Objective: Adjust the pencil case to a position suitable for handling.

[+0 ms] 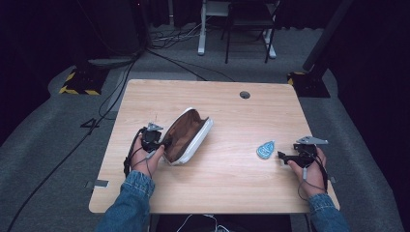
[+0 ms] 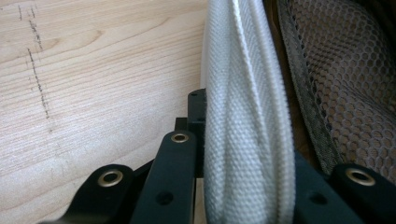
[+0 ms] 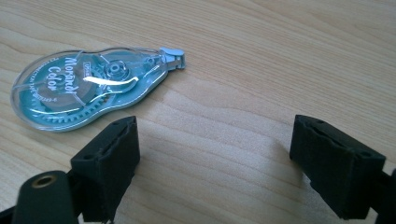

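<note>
Pouch [image 1: 186,135] lies left of tape dispenser [image 1: 265,150].

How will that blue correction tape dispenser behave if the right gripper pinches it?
The correction tape dispenser looks like hard glossy plastic: probably stiff, light, somewhat slippery. Lying flat, it likely slides rather than rolls. The right gripper stands open beside it.

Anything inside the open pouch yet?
The pouch lies open; brown lining and a mesh pocket show, with no item visible. Its lower interior is hidden by the white rim that the left gripper clamps.
</note>
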Action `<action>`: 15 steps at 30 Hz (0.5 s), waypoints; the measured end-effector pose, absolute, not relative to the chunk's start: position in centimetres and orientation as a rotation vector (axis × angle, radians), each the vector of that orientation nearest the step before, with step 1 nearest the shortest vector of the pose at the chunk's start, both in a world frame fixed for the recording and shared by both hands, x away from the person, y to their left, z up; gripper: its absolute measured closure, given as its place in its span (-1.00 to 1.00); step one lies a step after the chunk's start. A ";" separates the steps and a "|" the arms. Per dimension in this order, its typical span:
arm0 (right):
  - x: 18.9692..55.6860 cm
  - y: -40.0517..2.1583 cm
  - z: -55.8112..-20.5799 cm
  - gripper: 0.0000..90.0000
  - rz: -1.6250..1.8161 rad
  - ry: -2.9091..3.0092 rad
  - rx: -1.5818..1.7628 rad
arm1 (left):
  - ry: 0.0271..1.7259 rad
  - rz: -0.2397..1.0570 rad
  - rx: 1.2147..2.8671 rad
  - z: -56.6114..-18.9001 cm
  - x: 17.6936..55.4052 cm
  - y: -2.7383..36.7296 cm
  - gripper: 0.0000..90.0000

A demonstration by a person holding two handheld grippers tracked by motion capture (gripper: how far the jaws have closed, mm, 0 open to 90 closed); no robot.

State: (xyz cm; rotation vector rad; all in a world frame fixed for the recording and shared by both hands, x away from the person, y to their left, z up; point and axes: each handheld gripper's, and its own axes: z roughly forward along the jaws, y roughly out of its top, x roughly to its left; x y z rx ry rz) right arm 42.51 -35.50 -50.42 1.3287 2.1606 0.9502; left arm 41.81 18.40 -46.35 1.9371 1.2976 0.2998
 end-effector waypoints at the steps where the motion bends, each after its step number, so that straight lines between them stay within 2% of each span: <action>1: 42.5 -35.5 -50.4 -0.64 0.951 2.161 1.329 | 1.297 0.288 1.934 -46.3 41.8 18.5 0.86; 15: 42.5 -35.5 -50.4 -0.64 0.952 2.162 1.328 | 1.245 0.190 1.925 -45.1 40.7 18.4 0.88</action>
